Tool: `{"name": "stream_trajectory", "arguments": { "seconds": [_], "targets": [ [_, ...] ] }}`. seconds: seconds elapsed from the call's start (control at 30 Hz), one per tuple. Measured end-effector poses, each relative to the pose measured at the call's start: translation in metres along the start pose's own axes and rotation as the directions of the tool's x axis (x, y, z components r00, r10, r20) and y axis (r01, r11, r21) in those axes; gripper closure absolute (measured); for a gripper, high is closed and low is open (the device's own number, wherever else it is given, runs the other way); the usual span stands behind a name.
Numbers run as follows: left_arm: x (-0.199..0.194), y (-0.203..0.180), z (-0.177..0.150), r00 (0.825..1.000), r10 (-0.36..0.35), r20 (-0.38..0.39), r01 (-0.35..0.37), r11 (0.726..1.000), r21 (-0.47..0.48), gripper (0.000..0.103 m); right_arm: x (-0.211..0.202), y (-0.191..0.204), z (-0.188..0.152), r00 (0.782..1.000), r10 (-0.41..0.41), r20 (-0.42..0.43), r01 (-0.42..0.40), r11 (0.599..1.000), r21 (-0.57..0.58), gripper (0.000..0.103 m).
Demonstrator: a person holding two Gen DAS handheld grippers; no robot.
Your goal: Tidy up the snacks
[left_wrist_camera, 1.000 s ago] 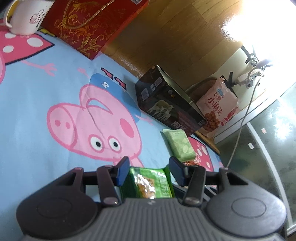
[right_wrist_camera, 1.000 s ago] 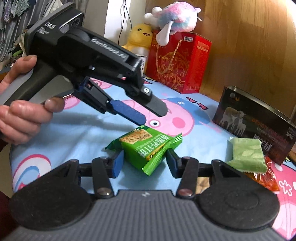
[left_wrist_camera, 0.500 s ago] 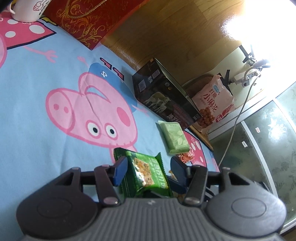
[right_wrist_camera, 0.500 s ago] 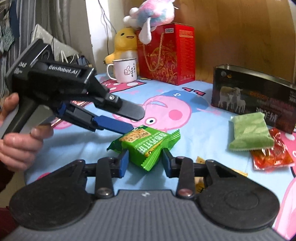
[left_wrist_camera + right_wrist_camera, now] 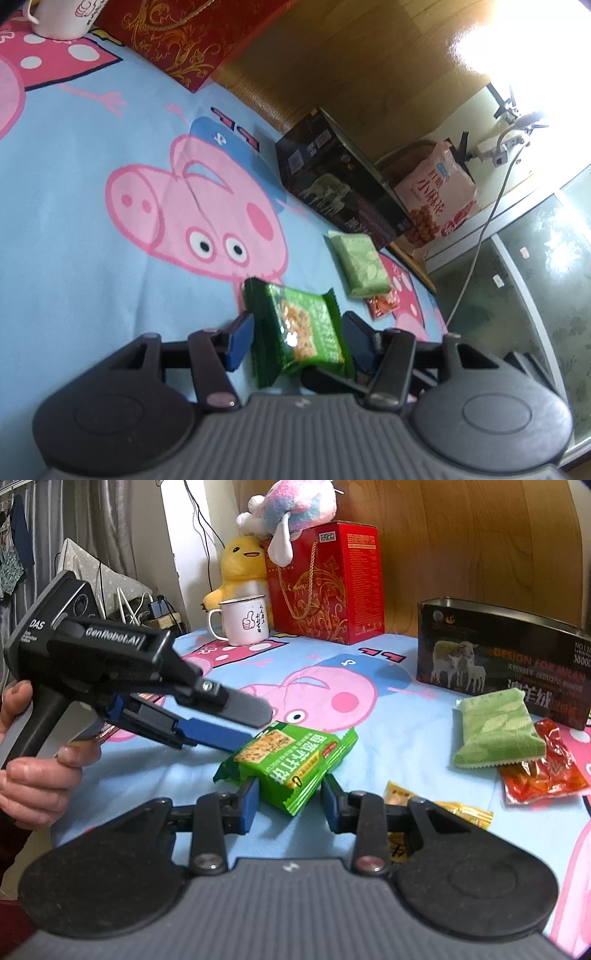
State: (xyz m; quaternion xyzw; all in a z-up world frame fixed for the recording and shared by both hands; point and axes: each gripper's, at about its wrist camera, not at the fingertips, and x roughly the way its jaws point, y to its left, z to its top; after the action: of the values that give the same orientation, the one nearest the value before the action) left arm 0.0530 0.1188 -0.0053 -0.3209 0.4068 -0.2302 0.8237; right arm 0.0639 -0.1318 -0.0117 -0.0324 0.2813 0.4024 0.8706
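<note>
A green cracker packet [image 5: 291, 760] hangs above the blue cartoon-pig cloth [image 5: 388, 738]. My right gripper [image 5: 290, 788] is shut on its near end, a blue pad against each side. My left gripper [image 5: 255, 726] comes in from the left in a person's hand [image 5: 37, 775], with its fingers at the packet's far end. In the left wrist view the packet [image 5: 303, 332] still stands between the left gripper's [image 5: 297, 325] blue pads, which are parted and do not squeeze it.
A pale green packet [image 5: 495, 731], a red packet [image 5: 543, 768] and a yellow one [image 5: 461, 808] lie to the right. Behind them stands a dark tin box [image 5: 498, 664]. A red gift box [image 5: 325, 587], a white mug [image 5: 243, 620] and plush toys [image 5: 243, 565] line the back.
The right jaws have closed in on the green packet and the right view has rolled level. The left jaws have spread a little, and the packet now sticks further out of them.
</note>
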Motion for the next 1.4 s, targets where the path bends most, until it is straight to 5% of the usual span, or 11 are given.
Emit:
{"name": "stream_trajectory", "arguments": {
  "seconds": [1.1, 1.27, 1.4],
  "targets": [
    [-0.007, 0.006, -0.001, 0.998, -0.054, 0.014, 0.054, 0.998, -0.043, 0.054, -0.001, -0.001, -0.001, 1.000, 0.008, 0.012, -0.008, 1.000, 0.016, 0.068],
    [-0.001, 0.005, -0.001, 0.999, -0.037, 0.006, 0.037, 0.998, -0.046, 0.068, -0.002, 0.000, -0.001, 1.000, -0.004, 0.016, 0.003, 1.000, 0.017, 0.070],
    [0.002, -0.005, 0.005, 0.999, -0.040, -0.004, 0.040, 0.999, -0.016, 0.068, -0.011, -0.002, 0.005, 0.997, -0.018, 0.069, 0.017, 1.000, 0.025, 0.070]
  ]
}}
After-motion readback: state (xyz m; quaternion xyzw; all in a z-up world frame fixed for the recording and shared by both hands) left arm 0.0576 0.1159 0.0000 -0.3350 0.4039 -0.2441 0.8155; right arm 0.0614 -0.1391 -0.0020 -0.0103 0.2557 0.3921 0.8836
